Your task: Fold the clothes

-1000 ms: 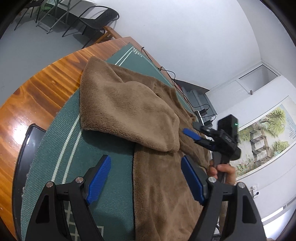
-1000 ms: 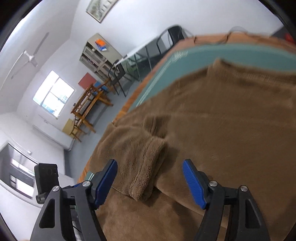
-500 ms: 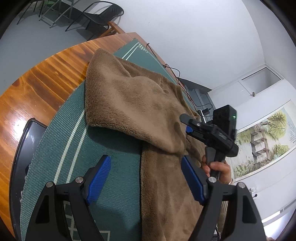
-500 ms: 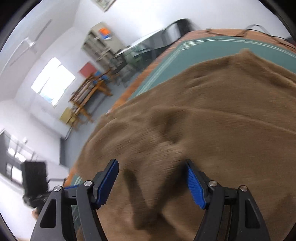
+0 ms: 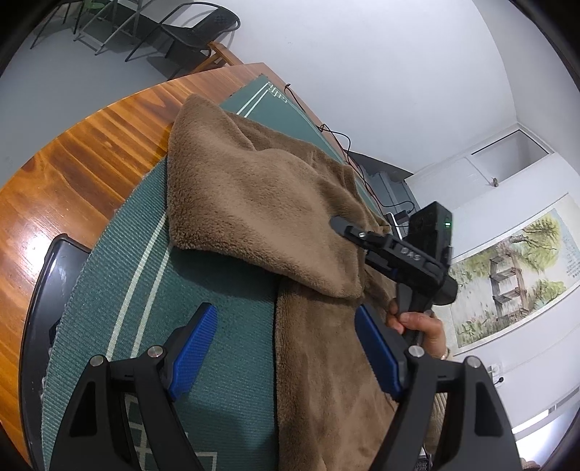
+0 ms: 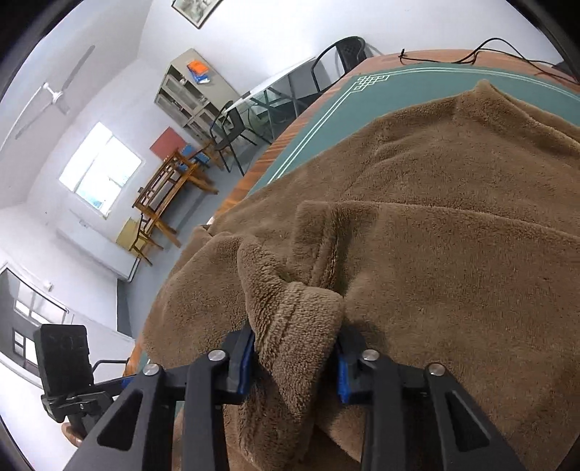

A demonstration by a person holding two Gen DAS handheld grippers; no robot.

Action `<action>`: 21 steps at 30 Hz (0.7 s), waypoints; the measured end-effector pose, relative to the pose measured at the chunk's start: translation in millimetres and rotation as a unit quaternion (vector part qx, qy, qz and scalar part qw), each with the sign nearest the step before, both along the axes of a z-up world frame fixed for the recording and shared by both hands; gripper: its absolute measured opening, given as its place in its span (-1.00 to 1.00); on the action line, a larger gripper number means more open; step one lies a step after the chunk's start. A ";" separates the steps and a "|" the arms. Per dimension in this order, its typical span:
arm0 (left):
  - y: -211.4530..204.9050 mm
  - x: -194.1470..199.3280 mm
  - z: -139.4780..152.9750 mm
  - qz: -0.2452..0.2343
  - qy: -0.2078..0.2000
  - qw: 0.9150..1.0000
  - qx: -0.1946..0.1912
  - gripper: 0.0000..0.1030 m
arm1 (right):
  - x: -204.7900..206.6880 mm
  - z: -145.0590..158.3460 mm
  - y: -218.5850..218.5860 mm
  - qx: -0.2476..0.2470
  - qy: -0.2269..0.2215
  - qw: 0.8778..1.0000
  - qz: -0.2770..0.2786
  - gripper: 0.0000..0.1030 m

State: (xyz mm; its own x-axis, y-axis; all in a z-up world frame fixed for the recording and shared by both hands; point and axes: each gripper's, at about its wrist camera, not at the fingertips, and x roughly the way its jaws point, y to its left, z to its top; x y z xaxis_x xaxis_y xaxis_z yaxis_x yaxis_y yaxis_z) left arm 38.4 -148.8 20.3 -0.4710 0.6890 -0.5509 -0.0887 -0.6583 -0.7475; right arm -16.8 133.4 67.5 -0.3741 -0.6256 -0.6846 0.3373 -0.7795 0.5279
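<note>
Looking like an office or meeting room, not a home: long polished wooden worktop (image 5: 83, 163) carrying a green mat (image 6: 409, 87), black metal chairs (image 5: 195, 25) standing on grey floor, plain white walls, grey filing cabinet (image 6: 188, 98) holding folders, wooden chairs (image 6: 170, 188) sitting under a window (image 6: 99, 170), ceiling fan (image 6: 54, 94) hanging overhead, landscape painting (image 5: 507, 275) hanging on one wall.

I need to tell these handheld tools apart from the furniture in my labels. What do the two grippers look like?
Both match: black angular frames with cut-out openings and silver round bolts. The left gripper has ribbed blue pads; so does the right gripper. The right one, in the left view, has a black box with a green light and a handle.
</note>
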 end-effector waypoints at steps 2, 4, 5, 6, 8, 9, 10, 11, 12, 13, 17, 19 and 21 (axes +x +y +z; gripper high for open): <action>1.3 -1.2 2.1 0.003 0.000 1.000 -0.005 0.59 | 0.3 11.1 0.5 -0.007 0.018 1.000 0.001 -0.43; 3.9 -4.1 4.3 0.005 0.003 1.000 -0.008 0.59 | 1.1 34.3 5.0 -0.026 0.047 0.999 0.000 -0.45; 5.1 -4.8 6.2 0.007 0.004 1.000 -0.009 0.59 | 2.8 45.8 9.2 -0.032 0.059 0.998 -0.002 -0.45; 7.3 -6.1 8.8 0.007 0.006 1.000 -0.010 0.59 | 4.3 60.6 14.1 -0.038 0.075 0.996 -0.006 -0.45; 11.6 -8.8 13.1 0.005 0.011 1.000 -0.012 0.59 | 5.8 87.8 30.3 -0.044 0.104 0.993 -0.019 -0.45; 15.8 -10.8 15.8 0.002 0.013 1.000 -0.013 0.60 | 6.4 101.2 38.7 -0.047 0.118 0.992 -0.026 -0.45; 18.9 -12.3 17.6 -0.001 0.015 1.000 -0.014 0.61 | 9.5 110.6 53.1 -0.048 0.127 0.990 -0.041 -0.45; 23.3 -14.1 19.6 -0.005 0.018 1.000 -0.015 0.61 | 13.1 119.2 68.7 -0.050 0.135 0.988 -0.057 -0.45; 28.2 -16.1 21.4 -0.010 0.019 1.000 -0.017 0.62 | 16.7 127.9 84.3 -0.051 0.144 0.986 -0.073 -0.45; 33.4 -17.5 22.6 -0.015 0.021 0.999 -0.019 0.62 | 20.3 136.5 99.9 -0.052 0.152 0.983 -0.089 -0.45; 56.4 -24.8 26.9 -0.034 0.026 0.999 -0.031 0.62 | 46.1 147.2 175.9 -0.043 0.157 0.971 -0.176 -0.45; 66.6 -29.3 28.2 -0.043 0.027 0.998 -0.036 0.62 | 62.6 146.6 213.4 -0.039 0.153 0.963 -0.218 -0.45; 75.7 -33.6 28.8 -0.051 0.028 0.997 -0.041 0.62 | 80.8 135.8 245.4 -0.025 0.134 0.959 -0.250 -0.45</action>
